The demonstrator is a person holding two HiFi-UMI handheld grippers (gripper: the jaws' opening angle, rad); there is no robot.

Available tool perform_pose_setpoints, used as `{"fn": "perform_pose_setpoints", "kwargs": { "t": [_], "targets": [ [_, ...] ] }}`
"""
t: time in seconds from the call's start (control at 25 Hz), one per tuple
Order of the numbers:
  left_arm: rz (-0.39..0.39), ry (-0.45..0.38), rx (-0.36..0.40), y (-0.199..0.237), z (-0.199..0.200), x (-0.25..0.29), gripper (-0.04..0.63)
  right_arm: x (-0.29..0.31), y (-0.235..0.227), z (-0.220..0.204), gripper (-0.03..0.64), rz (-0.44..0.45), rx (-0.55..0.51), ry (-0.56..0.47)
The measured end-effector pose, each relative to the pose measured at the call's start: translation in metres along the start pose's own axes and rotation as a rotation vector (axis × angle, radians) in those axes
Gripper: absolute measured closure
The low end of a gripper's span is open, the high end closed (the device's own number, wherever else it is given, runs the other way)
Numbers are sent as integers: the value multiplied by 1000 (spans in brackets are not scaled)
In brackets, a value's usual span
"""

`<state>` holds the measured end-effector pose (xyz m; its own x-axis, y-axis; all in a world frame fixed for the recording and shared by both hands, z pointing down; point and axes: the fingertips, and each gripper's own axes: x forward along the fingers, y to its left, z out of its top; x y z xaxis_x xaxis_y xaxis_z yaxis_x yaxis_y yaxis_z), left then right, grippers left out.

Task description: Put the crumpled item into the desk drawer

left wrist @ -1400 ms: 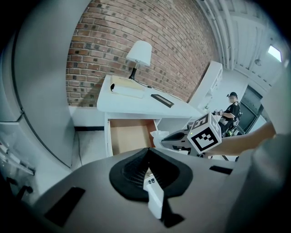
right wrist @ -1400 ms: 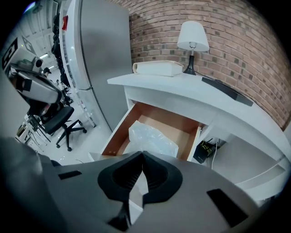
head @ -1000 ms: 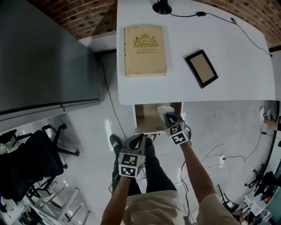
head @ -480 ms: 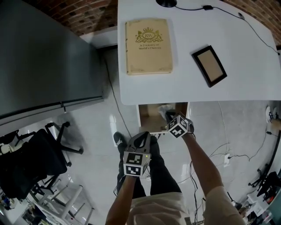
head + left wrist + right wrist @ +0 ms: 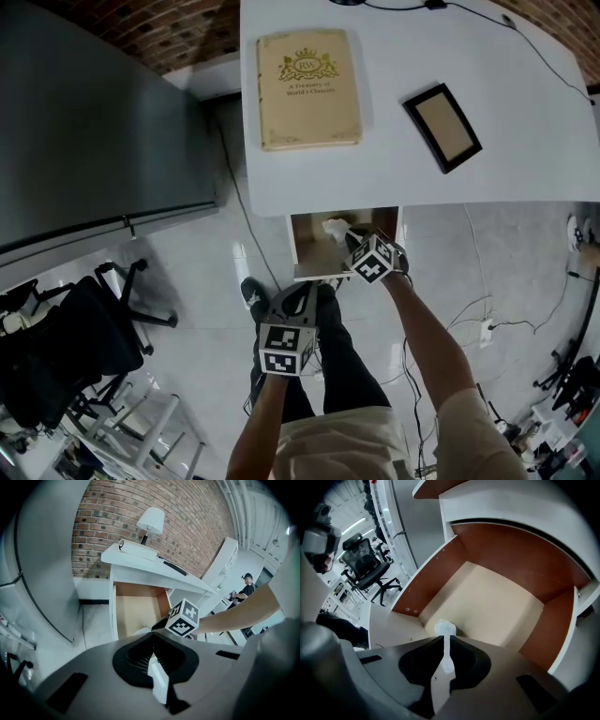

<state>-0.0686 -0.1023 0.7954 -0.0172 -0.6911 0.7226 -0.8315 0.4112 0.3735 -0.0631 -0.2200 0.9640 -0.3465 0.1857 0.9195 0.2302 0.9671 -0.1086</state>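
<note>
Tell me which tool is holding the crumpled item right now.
The right tool: its jaws are shut on the white crumpled item, over the open drawer. The left tool hangs back from the drawer, jaws together, empty.

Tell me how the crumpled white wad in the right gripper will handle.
The crumpled wad squeezes thin between the right gripper's jaws: probably soft, compressible. Small and paper-like, likely light. Irregular folds suggest it won't roll far on the drawer floor.

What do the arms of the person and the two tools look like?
Both the left tool and the right tool have grey bodies with black jaws, and each carries a white cube with black square markers. The forearms are bare; the person wears a light short-sleeved shirt.
</note>
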Motion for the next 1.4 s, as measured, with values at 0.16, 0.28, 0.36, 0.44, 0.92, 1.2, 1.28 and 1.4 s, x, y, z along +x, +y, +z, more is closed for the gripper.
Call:
{"fn": "perform_pose_setpoints", "kwargs": {
  "t": [0.16, 0.28, 0.36, 0.44, 0.92, 1.2, 1.28, 1.4],
  "targets": [
    [-4, 1, 9, -2, -2, -3, 580, -9, 3, -1, 554, -14, 44, -20],
    [-6, -3, 15, -6, -1, -6, 580, -21, 8, -4, 554, -25, 89, -41],
    [-8, -13, 17, -8, 3, -6, 580, -32, 9, -7, 554, -34, 143, -60],
    [-6, -24, 20, -8, 7, -7, 580, -45, 12, -8, 554, -46, 208, -90],
    [6, -50, 42, -7, 25, -40, 580, -160, 42, 1, 555, -196, 603, -366],
    [-85, -55, 106, -34, 46, -63, 580, -225, 66, 15, 557, -295, 755, -471],
    [-118, -51, 140, -41, 53, -74, 580, -241, 78, 22, 557, -321, 798, -501],
    [-159, -50, 193, -48, 61, -92, 580, -260, 98, 31, 557, -350, 870, -549]
  ]
}}
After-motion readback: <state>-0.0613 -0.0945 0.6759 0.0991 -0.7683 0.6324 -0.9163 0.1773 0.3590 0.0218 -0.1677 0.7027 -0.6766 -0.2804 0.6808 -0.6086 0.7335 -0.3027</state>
